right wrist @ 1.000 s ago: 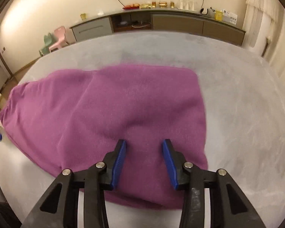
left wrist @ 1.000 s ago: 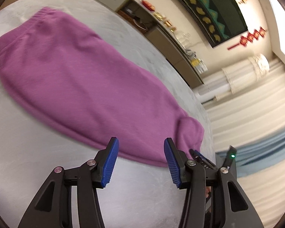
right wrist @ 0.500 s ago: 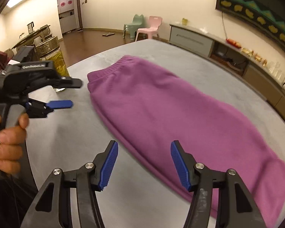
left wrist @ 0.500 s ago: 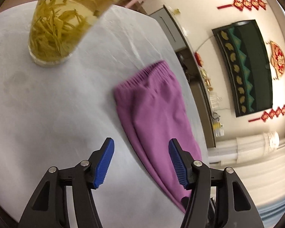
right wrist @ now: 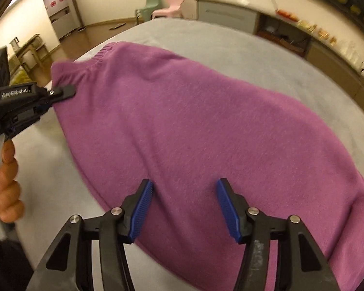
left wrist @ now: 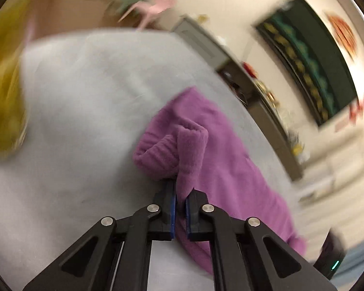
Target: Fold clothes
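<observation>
1 purple garment point(right wrist: 194, 126) | left gripper point(left wrist: 179, 208) clamping its ribbed edge | right gripper point(right wrist: 184, 208) fingers apart | yellow blur, maybe glass point(left wrist: 2, 92)

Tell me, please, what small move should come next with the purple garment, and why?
Probably lift the left tool and carry the waistband corner over toward the far end. It is shut on the purple garment at its ribbed corner, already bunched upward, while the right tool hovers open above the garment's near edge, gripping nothing.

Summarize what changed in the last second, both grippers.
The left gripper swung from the garment's far end to its ribbed waistband corner and closed on the purple garment, bunching that corner. The right gripper stayed open over the near edge. The garment otherwise still lies flat on the grey table.
</observation>
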`<action>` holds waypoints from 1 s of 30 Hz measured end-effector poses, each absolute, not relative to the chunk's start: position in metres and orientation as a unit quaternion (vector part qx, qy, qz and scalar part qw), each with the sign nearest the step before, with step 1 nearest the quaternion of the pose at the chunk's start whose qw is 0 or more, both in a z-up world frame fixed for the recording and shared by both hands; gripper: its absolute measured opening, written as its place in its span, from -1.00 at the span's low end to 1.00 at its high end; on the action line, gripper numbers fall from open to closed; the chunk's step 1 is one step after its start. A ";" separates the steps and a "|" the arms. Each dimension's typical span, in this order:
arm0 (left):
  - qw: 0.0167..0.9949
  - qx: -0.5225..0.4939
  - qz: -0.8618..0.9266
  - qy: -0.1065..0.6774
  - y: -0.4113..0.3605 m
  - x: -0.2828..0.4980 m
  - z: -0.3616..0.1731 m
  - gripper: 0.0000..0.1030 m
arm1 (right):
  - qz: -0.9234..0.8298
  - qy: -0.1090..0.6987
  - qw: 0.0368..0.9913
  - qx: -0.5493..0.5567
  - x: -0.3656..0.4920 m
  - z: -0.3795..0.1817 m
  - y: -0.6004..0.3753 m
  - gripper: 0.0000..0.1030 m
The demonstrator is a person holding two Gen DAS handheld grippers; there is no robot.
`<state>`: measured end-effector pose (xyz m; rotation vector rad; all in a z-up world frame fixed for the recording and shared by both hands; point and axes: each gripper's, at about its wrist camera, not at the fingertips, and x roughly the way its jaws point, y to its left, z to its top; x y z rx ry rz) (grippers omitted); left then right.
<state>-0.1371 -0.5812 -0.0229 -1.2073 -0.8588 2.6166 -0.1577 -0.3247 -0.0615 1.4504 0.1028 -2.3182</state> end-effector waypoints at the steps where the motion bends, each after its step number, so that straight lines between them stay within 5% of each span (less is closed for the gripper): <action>1: 0.079 -0.390 0.888 -0.229 -0.558 -0.133 -0.012 -0.94 | -0.830 -0.010 0.203 0.519 -0.162 -0.051 -0.310 0.13; 3: 0.120 -0.347 0.928 -0.058 -0.485 -0.113 0.008 -0.95 | -0.841 -0.091 0.202 0.494 -0.167 -0.025 -0.280 0.14; 7: 0.216 -0.269 0.908 0.239 -0.348 -0.054 -0.010 -0.95 | -0.854 -0.147 0.216 0.450 -0.154 0.019 -0.244 0.51; 10: 0.251 -0.268 0.879 0.304 -0.310 -0.034 -0.035 -0.94 | -0.838 -0.126 0.249 0.469 -0.145 0.028 -0.255 0.58; 16: 0.252 -0.269 0.874 0.316 -0.304 -0.035 -0.036 -0.94 | -0.826 -0.031 0.280 0.488 -0.126 0.032 -0.287 0.61; 20: 0.254 -0.273 0.870 0.322 -0.303 -0.036 -0.038 -0.94 | -0.841 0.021 0.214 0.496 -0.129 0.037 -0.280 0.60; 21: 0.255 -0.271 0.871 0.320 -0.302 -0.036 -0.037 -0.94 | -0.847 0.027 0.194 0.494 -0.129 0.037 -0.271 0.57; 23: 0.260 -0.269 0.876 0.304 -0.303 -0.037 -0.032 -0.94 | -0.857 0.039 0.154 0.490 -0.130 0.036 -0.253 0.13; 24: 0.264 -0.270 0.879 0.290 -0.304 -0.038 -0.028 -0.93 | -0.862 0.044 0.134 0.488 -0.130 0.036 -0.244 0.12; 30: 0.349 -0.331 0.849 0.217 -0.310 -0.046 -0.021 -0.63 | -0.846 -0.126 0.124 0.503 -0.117 0.015 -0.165 0.22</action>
